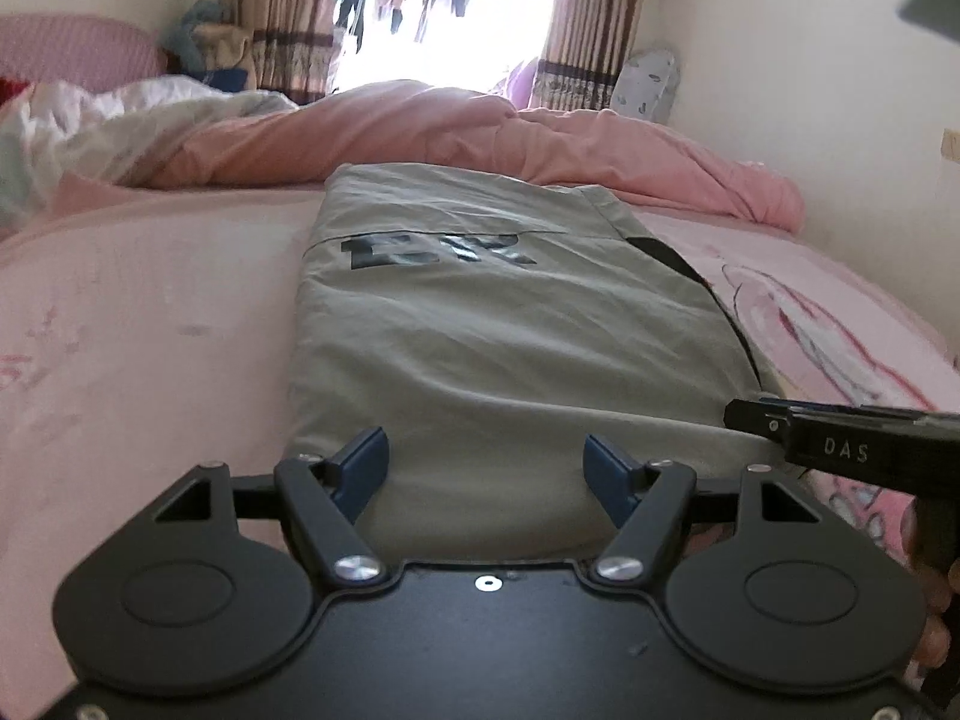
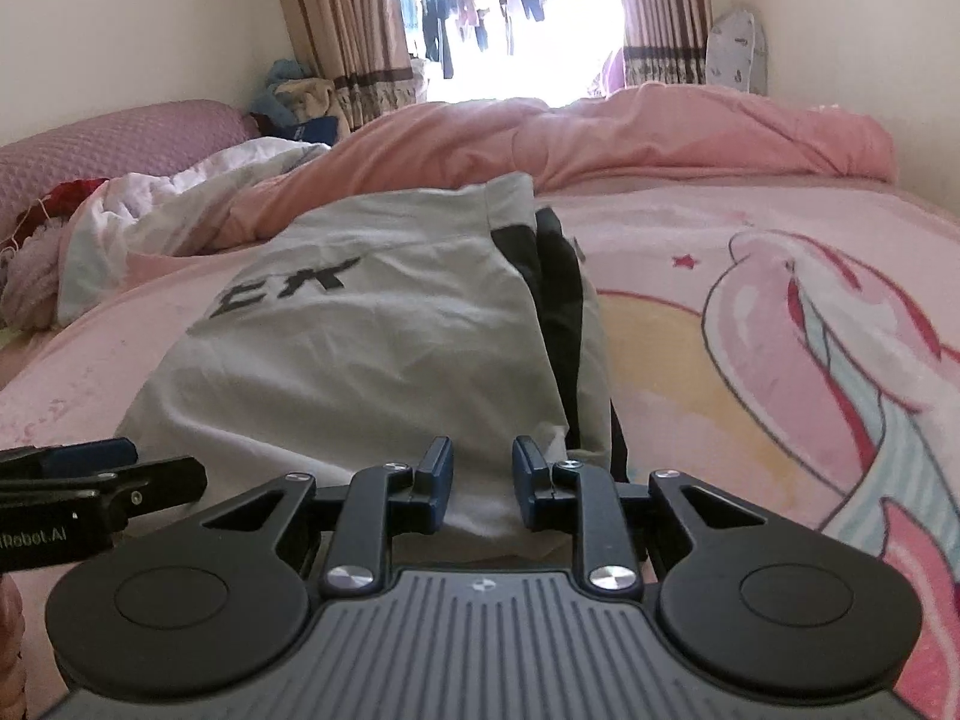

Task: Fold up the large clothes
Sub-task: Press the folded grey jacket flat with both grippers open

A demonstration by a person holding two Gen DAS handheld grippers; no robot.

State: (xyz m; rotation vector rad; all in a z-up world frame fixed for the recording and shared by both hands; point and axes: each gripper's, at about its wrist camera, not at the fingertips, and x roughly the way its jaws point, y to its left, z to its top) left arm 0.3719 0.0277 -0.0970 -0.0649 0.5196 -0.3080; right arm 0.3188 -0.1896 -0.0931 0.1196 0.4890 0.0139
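The left gripper (image 1: 486, 459) hangs over the near end of the grey garment (image 1: 480, 330), its blue pads spread wide with only cloth showing below the gap; nothing is pinched. The right gripper (image 2: 482, 471) sits just beside it on the garment's right side, jaws narrow but parted, the pale fabric visible between the pads; whether the pads touch the cloth cannot be told. In the left wrist view the right gripper's black body pokes in from the right edge, level with the garment's near right corner.

The garment lies folded lengthwise in a long strip running from the near edge of the bed (image 2: 690, 360) toward its far side, with dark block letters (image 1: 432, 249) printed across the upper part and a black panel (image 2: 558, 300) along its right edge. It rests on a pink sheet printed with a cartoon figure (image 2: 840, 330), to the right of the garment.

Across the far side of the bed a pink quilt (image 1: 480, 126) is bunched up just beyond the garment's far end. A white crumpled blanket (image 2: 180, 204) lies at the far left, beside a pink pillow (image 2: 120, 132). Beyond, striped curtains (image 2: 342, 18) frame a bright window (image 2: 510, 18).
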